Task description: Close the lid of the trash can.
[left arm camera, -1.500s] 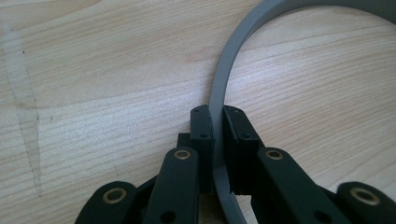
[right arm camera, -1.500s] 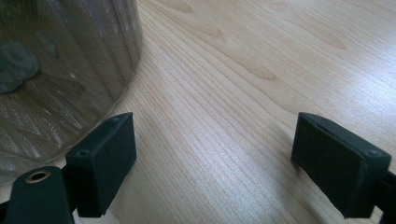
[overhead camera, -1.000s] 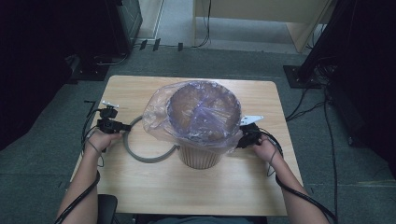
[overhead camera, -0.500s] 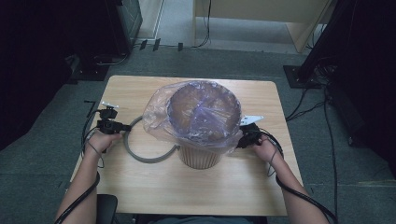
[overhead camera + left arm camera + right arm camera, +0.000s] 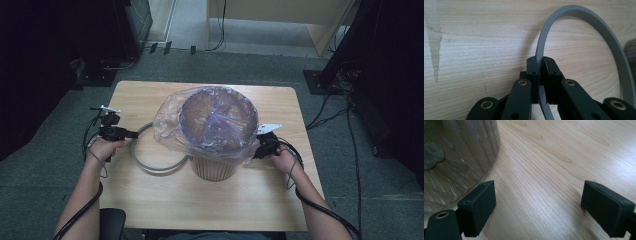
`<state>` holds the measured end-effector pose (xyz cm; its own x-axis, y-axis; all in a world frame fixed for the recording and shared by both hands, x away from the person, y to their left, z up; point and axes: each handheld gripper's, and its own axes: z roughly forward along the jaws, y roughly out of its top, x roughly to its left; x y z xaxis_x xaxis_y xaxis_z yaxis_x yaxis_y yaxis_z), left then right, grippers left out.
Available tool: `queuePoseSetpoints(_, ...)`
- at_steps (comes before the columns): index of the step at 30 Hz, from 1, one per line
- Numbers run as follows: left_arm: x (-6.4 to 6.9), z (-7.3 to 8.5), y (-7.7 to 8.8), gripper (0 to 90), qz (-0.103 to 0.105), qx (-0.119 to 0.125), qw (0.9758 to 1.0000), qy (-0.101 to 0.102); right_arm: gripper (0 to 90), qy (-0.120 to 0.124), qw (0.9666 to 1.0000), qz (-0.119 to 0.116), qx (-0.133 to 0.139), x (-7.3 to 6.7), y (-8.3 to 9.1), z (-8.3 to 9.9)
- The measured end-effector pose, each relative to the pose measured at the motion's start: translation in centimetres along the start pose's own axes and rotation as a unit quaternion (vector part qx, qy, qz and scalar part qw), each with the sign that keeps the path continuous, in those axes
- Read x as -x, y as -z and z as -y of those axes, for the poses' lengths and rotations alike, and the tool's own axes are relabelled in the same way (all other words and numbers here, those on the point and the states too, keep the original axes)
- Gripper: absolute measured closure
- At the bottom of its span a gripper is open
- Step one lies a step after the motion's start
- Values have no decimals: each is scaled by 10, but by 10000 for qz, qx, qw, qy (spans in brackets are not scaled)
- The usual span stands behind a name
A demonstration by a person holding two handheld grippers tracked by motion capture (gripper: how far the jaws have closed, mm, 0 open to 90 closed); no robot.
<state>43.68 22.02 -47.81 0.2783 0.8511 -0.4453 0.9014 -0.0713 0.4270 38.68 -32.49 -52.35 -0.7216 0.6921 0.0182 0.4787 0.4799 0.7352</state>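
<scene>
A beige ribbed bin (image 5: 214, 167) stands mid-table with a clear plastic bag (image 5: 210, 122) draped over its rim. A grey ring (image 5: 150, 165) lies flat on the table left of the bin, partly under the bag's edge. My left gripper (image 5: 132, 134) is shut on the ring's left side; in the left gripper view the pads pinch the grey ring (image 5: 564, 27) band edge-on at my left gripper (image 5: 541, 67). My right gripper (image 5: 256, 150) sits at the bin's right side, just under the bag's overhang. Its jaws stand open over bare wood at my right gripper (image 5: 537, 202), with the bin (image 5: 456, 157) wall at left.
The wooden table (image 5: 280, 200) has bare room in front of the bin and on its far side. Cables trail from both grippers over the table edges. Dark equipment and cables stand on the grey floor (image 5: 350, 150) around the table.
</scene>
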Motion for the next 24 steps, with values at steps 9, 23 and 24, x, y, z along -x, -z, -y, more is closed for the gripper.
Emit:
queuePoseSetpoints(9, -5, 0, 10, 842, 145, 43, 9998, 121, 119, 6, 10000, -1, 1, 0, 0, 0)
queuePoseSetpoints(23, -7, -8, 44, 842, 102, -10, 9997, 209, 119, 35, 10000, -40, -6, 1, 0, 0)
queuePoseSetpoints(24, -7, -9, 47, 842, 85, -4, 9997, 208, 119, 39, 10000, -42, -6, 1, 0, 0)
